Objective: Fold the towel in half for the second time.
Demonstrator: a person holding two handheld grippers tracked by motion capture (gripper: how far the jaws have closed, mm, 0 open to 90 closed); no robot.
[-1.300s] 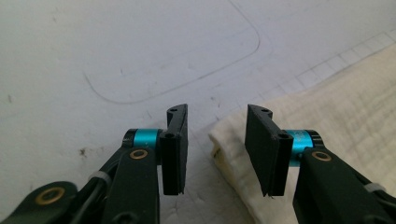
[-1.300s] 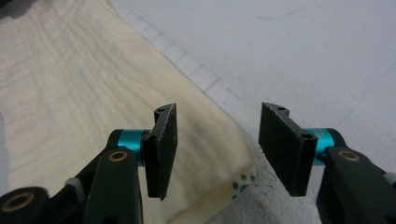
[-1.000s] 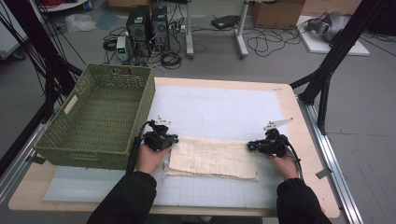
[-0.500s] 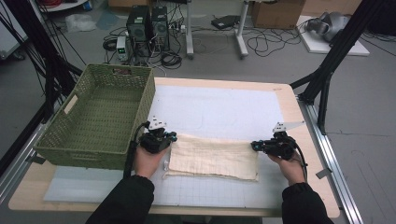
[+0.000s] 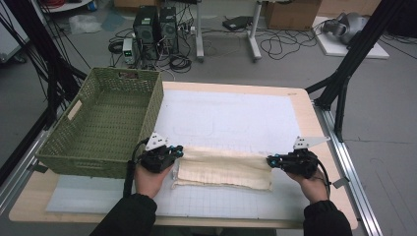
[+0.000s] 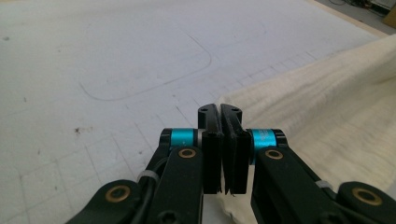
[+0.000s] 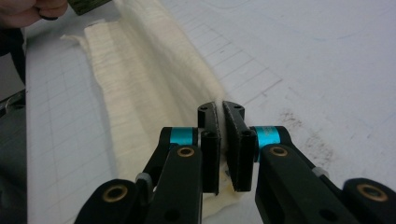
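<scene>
A cream waffle-weave cloth [image 5: 223, 169] lies stretched sideways on the white mat [image 5: 231, 115], near the table's front. My left gripper [image 5: 178, 151] is shut on the cloth's far left corner, and my right gripper [image 5: 269, 161] is shut on its far right corner. In the left gripper view the jaws [image 6: 220, 112] pinch the cloth's edge, and the cloth [image 6: 327, 102] rises to the right. In the right gripper view the jaws [image 7: 220, 109] clamp a raised fold, and the cloth [image 7: 135, 79] runs away toward the other hand [image 7: 35, 9].
A green woven basket [image 5: 59, 152] stands at the table's left, close to my left hand. The mat [image 6: 116, 56] stretches open behind the cloth. The table's right edge and a metal rail [image 5: 344, 162] are near my right hand.
Both hands have shifted slightly toward the person's side of the table, still gripping the cloth's far corners. The right hand has also moved outward to the right, pulling the cloth tauter.
</scene>
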